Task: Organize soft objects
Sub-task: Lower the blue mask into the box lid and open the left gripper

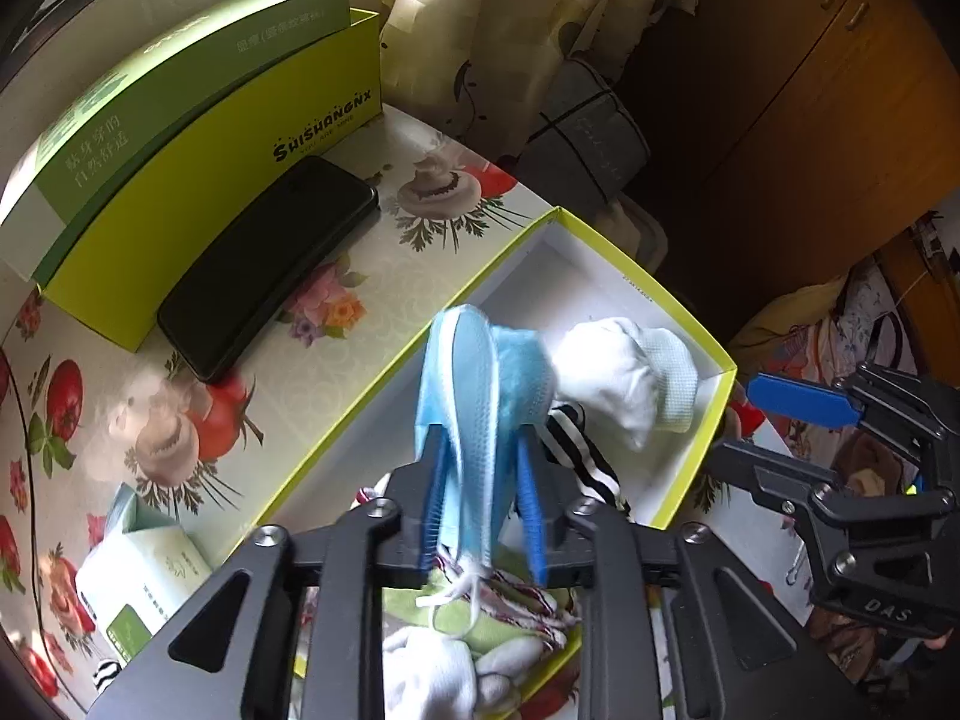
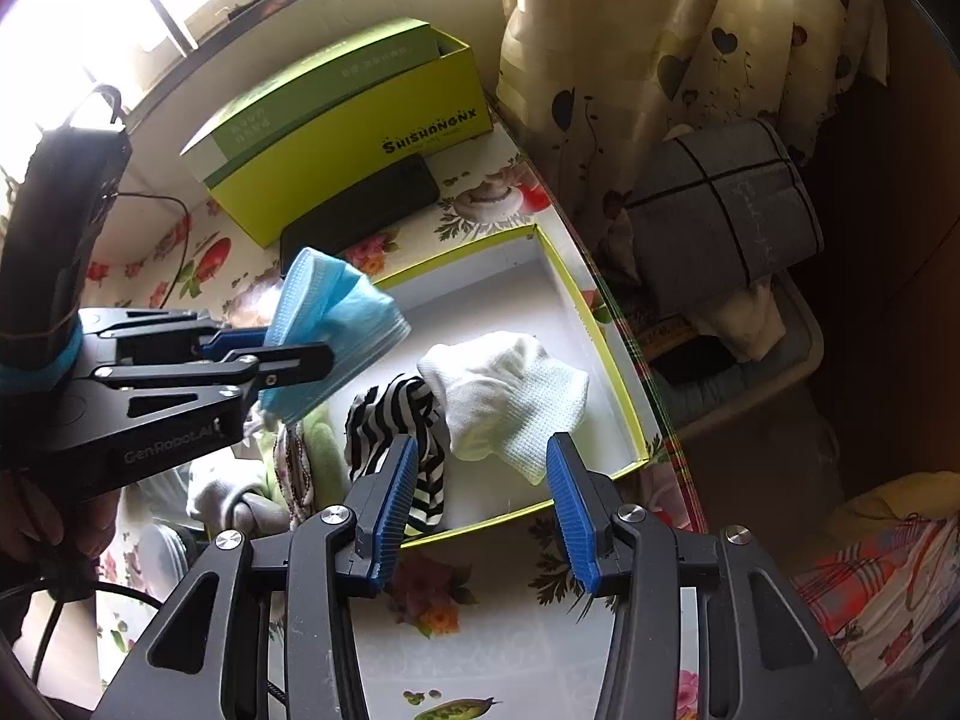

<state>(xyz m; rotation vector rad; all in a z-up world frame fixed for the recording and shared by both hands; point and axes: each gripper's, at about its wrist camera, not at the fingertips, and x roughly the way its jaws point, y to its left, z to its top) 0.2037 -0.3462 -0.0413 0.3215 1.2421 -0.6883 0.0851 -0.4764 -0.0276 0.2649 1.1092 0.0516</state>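
Note:
My left gripper [image 1: 480, 450] is shut on a blue face mask [image 1: 474, 372] and holds it above the open yellow-green box [image 1: 678, 300]. The mask also shows in the right wrist view [image 2: 330, 312], pinched in the left gripper [image 2: 288, 354]. Inside the box lie a white sock [image 2: 510, 396], a black-and-white striped sock [image 2: 390, 414] and, at the near end, a pile of white, green and patterned cloths [image 1: 474, 624]. My right gripper [image 2: 480, 462] is open and empty, at the box's near edge [image 2: 498, 522] in front of the socks. It shows at the right in the left wrist view [image 1: 750, 420].
A black phone [image 1: 264, 264] lies beside a closed green box [image 1: 180, 138] at the back. A tissue pack [image 1: 144, 576] sits at the left on the flowered tablecloth [image 1: 372, 276]. A curtain [image 2: 690, 60] and a grey cushion [image 2: 726, 204] are beyond the table edge.

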